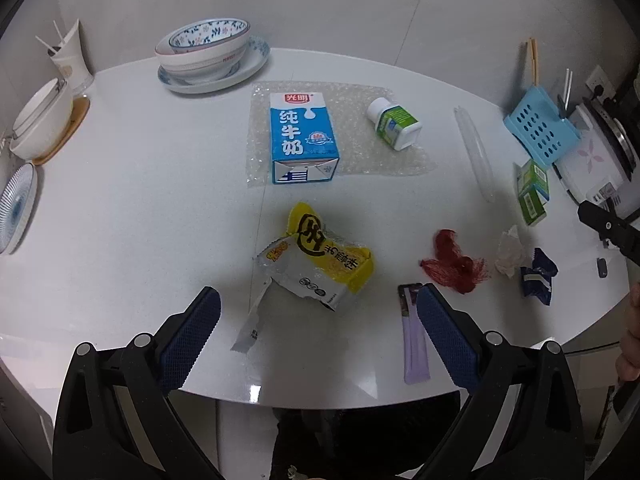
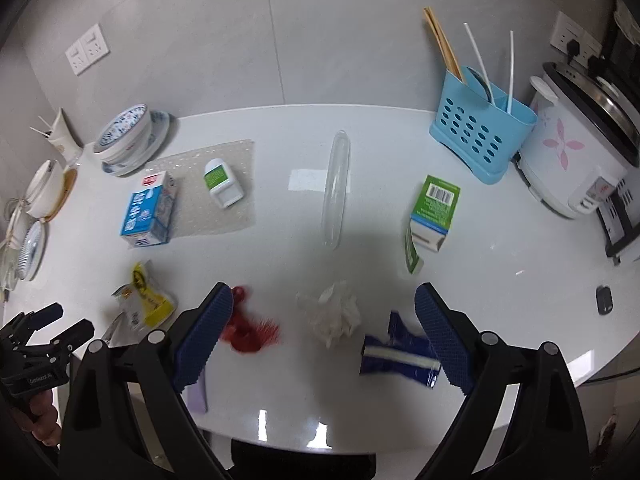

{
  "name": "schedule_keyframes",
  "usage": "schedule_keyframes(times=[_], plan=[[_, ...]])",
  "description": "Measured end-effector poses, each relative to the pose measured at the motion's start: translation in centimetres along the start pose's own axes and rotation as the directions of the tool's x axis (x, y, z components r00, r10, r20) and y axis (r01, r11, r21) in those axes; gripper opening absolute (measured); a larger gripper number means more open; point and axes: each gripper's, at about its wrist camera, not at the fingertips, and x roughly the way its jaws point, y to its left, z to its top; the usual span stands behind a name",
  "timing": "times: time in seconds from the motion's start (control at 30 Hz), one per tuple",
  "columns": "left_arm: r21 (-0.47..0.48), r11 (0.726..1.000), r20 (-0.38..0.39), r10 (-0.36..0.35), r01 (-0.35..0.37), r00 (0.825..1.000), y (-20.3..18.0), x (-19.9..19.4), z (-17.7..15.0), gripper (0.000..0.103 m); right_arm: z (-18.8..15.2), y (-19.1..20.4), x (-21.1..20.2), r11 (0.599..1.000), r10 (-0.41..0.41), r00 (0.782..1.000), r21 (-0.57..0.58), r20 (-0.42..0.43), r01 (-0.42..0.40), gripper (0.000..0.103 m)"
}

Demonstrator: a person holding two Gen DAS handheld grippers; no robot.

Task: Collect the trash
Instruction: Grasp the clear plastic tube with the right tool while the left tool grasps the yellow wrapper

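Trash lies scattered on the white table. A yellow and silver snack wrapper sits just ahead of my open left gripper, with a lilac sachet by its right finger. A blue milk carton and a white pill bottle rest on bubble wrap. My right gripper is open above a crumpled white tissue. Red mesh netting lies by its left finger and a dark blue wrapper by its right. A green carton and a clear plastic tube lie farther back.
Stacked bowls on a plate and more dishes stand at the back left. A blue cutlery holder and a rice cooker stand at the back right. The table's front edge is close below both grippers.
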Motion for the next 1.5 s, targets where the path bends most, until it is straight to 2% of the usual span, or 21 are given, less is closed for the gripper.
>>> schedule_keyframes(times=[0.17,0.4,0.7,0.97,1.07,1.23,1.3,1.33,1.37,1.4,1.47,1.5], plan=[[-0.010,1.000,-0.041,0.000,-0.001,0.999,1.2,3.6,1.4,0.096,3.3,0.5,3.8,0.999,-0.029,0.999,-0.018,-0.023,0.029,0.088],[-0.001,1.000,-0.101,0.002,-0.002,0.995,1.7,7.3,2.3,0.095,7.7,-0.5,9.6,0.998,-0.056,0.995,0.017,-0.087,0.057,0.084],[0.031,0.999,-0.148,-0.006,0.011,0.989,1.4,9.5,3.2,0.090,10.4,-2.3,15.7,0.992,-0.047,0.977,0.103,-0.207,0.070,0.073],[0.036,0.999,-0.201,-0.013,0.020,0.979,1.1,10.9,3.2,0.071,10.9,-2.7,19.1,0.987,-0.049,0.957,0.133,-0.285,0.090,0.062],[0.033,0.999,-0.248,-0.020,0.029,0.969,0.8,11.5,2.8,0.064,10.8,-2.7,19.8,0.987,-0.048,0.951,0.132,-0.305,0.092,0.059],[0.046,0.999,-0.270,0.006,0.007,0.963,0.5,11.5,2.4,0.054,10.4,-2.9,20.6,0.984,-0.038,0.941,0.153,-0.338,0.094,0.051],[0.040,0.999,-0.283,0.014,-0.003,0.959,0.5,11.4,2.3,0.047,10.2,-2.6,21.1,0.984,-0.037,0.937,0.153,-0.346,0.096,0.046],[0.042,0.999,-0.289,0.018,-0.006,0.957,0.4,11.4,2.3,0.041,10.1,-2.5,21.3,0.984,-0.037,0.934,0.152,-0.354,0.097,0.044],[0.051,0.999,-0.294,0.025,-0.011,0.955,0.3,11.4,2.2,0.031,10.0,-2.5,21.5,0.983,-0.037,0.932,0.153,-0.360,0.098,0.042],[0.053,0.999,-0.299,0.021,-0.005,0.954,0.3,11.4,2.1,0.028,9.9,-2.4,21.7,0.983,-0.035,0.930,0.155,-0.365,0.098,0.039],[0.057,0.998,-0.312,-0.002,0.021,0.950,-0.2,11.4,1.6,0.014,9.7,-2.5,22.2,0.982,-0.033,0.926,0.159,-0.376,0.099,0.033],[0.057,0.998,-0.318,-0.002,0.021,0.948,-0.2,11.5,1.5,0.012,9.5,-2.5,22.4,0.982,-0.036,0.924,0.158,-0.380,0.103,0.032]])
